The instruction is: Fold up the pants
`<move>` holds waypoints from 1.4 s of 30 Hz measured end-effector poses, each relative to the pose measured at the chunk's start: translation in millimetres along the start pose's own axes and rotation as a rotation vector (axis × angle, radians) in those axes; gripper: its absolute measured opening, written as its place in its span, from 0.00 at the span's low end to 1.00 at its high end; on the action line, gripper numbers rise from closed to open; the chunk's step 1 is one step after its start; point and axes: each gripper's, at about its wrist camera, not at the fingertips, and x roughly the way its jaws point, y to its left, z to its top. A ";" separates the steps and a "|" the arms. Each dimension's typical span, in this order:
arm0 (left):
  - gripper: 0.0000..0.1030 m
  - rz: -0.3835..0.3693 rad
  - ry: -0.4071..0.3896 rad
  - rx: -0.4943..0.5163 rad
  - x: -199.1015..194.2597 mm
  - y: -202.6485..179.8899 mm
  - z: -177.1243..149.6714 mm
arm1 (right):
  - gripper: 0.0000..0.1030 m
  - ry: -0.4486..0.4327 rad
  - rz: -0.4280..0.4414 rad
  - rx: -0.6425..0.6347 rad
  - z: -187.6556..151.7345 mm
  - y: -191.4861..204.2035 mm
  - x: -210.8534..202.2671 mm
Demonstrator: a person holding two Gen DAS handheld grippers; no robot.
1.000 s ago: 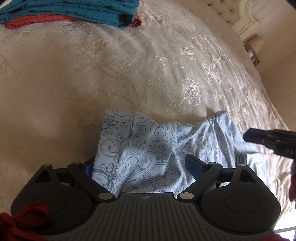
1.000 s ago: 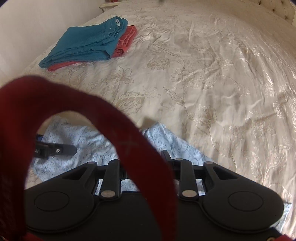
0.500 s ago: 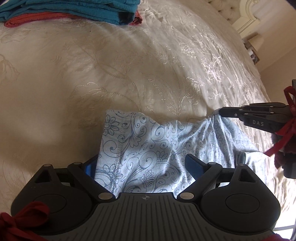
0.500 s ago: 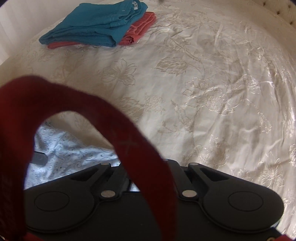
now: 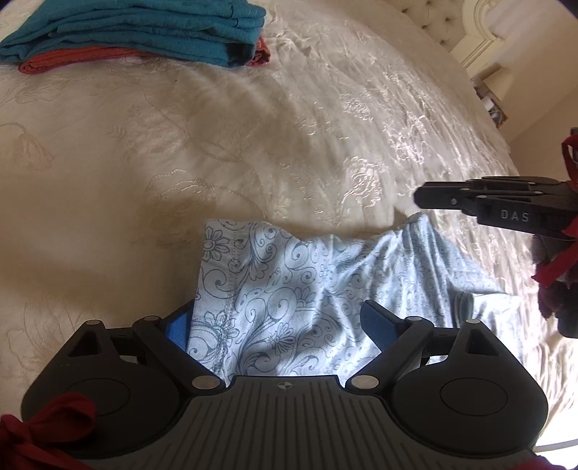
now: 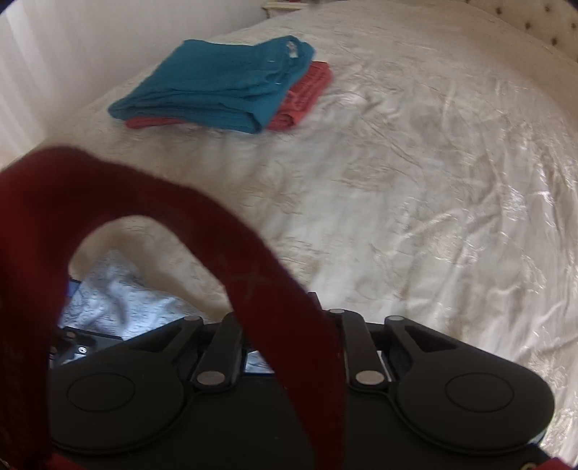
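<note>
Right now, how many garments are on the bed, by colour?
Teal, folded: 1
Red, folded under the teal one: 1
Light blue patterned pants: 1
Total: 3

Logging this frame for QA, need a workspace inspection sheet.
Surface: cream embroidered bedspread, wrinkled.
Job's things: light-blue paisley pants, bunched between the left gripper's fingers.
Clutter: folded teal garment stacked on folded red garment, far side.
Grippers: left gripper open, straddling the pants; right gripper shut, empty, tip just above the pants' edge.
Cables: nothing seen; dark red strap blocks right wrist view.
Surroundings: tufted headboard, wall.
</note>
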 end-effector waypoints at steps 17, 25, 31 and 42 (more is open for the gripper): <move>0.89 0.003 -0.039 0.138 -15.4 -47.2 -20.6 | 0.50 0.131 0.456 -0.125 47.0 72.8 33.6; 0.89 0.002 -0.056 0.159 -22.0 -54.5 -27.4 | 0.31 0.234 0.399 -0.272 39.4 89.7 43.6; 0.89 0.036 -0.048 0.141 -24.5 -40.5 -30.2 | 0.17 0.233 0.371 -0.359 27.1 91.2 35.4; 0.89 0.119 -0.039 0.118 -24.6 -12.5 -27.2 | 0.16 0.108 0.415 -0.439 46.5 124.6 47.0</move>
